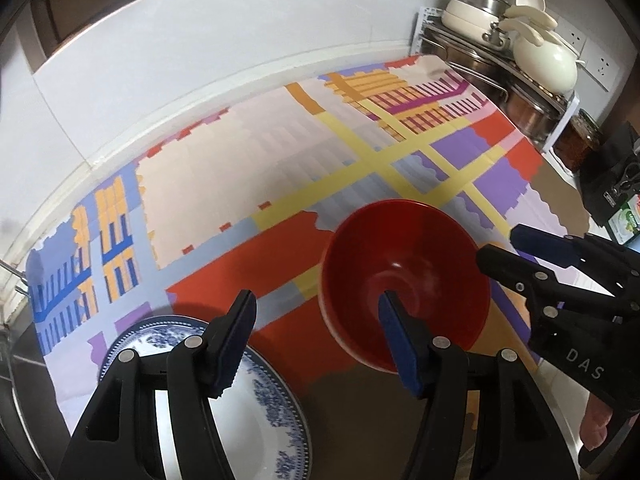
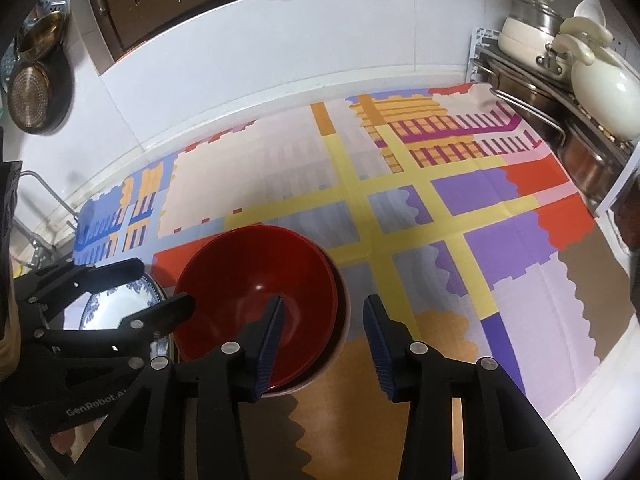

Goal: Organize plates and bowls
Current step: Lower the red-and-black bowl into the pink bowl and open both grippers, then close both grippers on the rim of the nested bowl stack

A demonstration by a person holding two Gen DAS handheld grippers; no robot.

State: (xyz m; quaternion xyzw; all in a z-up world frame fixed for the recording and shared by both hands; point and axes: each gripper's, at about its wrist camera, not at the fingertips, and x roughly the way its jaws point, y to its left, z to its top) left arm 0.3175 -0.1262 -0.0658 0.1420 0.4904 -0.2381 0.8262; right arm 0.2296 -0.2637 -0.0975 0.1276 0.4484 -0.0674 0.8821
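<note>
Both tongs released, nothing between the jaws. Your left gripper [image 1: 316, 344] hangs over the gap between plate and bowl: one finger above the plate's rim, the other above the bowl's inside. Your right gripper [image 2: 324, 344] straddles the bowl's right rim, one finger over the inside, the other over the cloth outside, pads clear of the wall.

Nearest you, at the cloth's near-left edge: the plate [image 1: 256, 412], white with blue print, lying flat. Reads as ceramic, so likely heavy for its size, stiff, glazed-slick, and it will chip. Take it at the rim, one pad under the lip, and keep it level.

Just right of it, on the red patch of the cloth [image 2: 400, 200]: the red bowl [image 2: 256, 292], upright, empty, glossy. In the right view a second rim, paler, shows beneath it, so it looks nested in another bowl [image 2: 340, 344]; you cannot tell how tightly. Probably plastic or lacquer, light, stiff, slippery. Pinch the wall at the rim, one pad in, one out; expect the lower bowl might lift with it.

Far right corner: rack [image 1: 500, 68] stacked with pots, well apart from your work.
</note>
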